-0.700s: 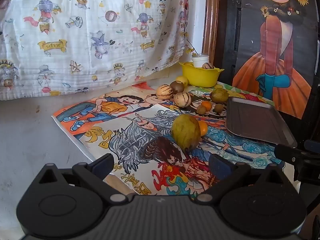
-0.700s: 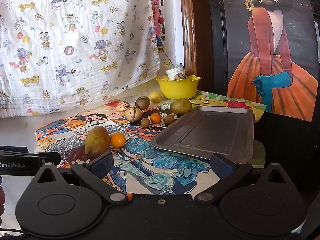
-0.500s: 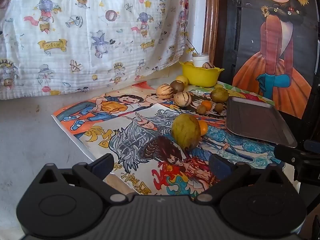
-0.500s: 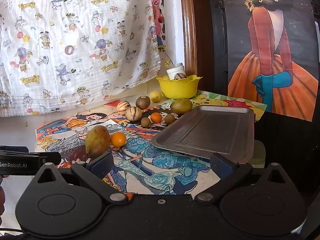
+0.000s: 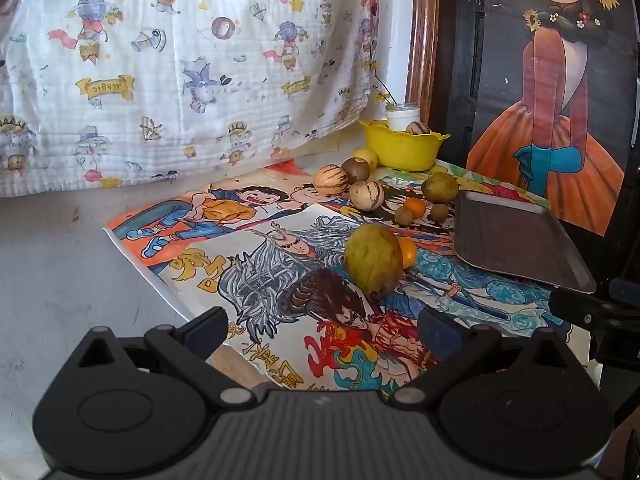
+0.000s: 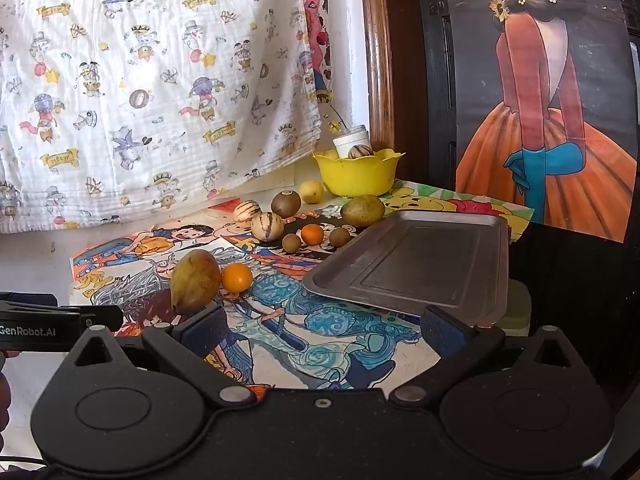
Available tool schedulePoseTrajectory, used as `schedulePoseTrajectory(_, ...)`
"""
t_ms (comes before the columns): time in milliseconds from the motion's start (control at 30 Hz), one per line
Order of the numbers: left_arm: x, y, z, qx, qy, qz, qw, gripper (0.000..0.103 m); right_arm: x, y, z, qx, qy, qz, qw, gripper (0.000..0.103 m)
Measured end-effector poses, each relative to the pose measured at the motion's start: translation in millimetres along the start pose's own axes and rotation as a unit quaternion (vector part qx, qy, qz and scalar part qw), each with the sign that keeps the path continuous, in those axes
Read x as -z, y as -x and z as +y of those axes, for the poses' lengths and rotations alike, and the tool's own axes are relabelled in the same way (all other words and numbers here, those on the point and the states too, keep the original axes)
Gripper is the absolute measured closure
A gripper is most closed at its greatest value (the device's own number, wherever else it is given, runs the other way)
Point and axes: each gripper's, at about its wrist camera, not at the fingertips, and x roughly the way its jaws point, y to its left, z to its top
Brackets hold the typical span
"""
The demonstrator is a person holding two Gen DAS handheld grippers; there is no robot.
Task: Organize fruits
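Lay loose on the cartoon poster (image 5: 260, 280): a large green-yellow mango (image 5: 373, 261) touching a small orange (image 6: 237, 277). Looked firm, weighty, smooth; best gripped across its middle. Both left gripper (image 5: 322, 328) and right gripper (image 6: 320, 330) spread wide, empty. Yellow bowl (image 6: 356, 174) contents mostly hidden.

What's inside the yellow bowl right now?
Over the rim of the yellow bowl, a striped round fruit and some yellow fruit show. A white jar rises behind them. The bowl's wall hides anything lower down.
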Motion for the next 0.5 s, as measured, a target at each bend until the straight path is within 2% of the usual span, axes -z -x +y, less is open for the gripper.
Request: schedulePoseTrajectory(500,4.0,-2.1,2.9,-0.002,0.0,0.002,1.0,0.0,-0.2,-0.2,0.2,0.0,0.0,0.0,1.0,0.0)
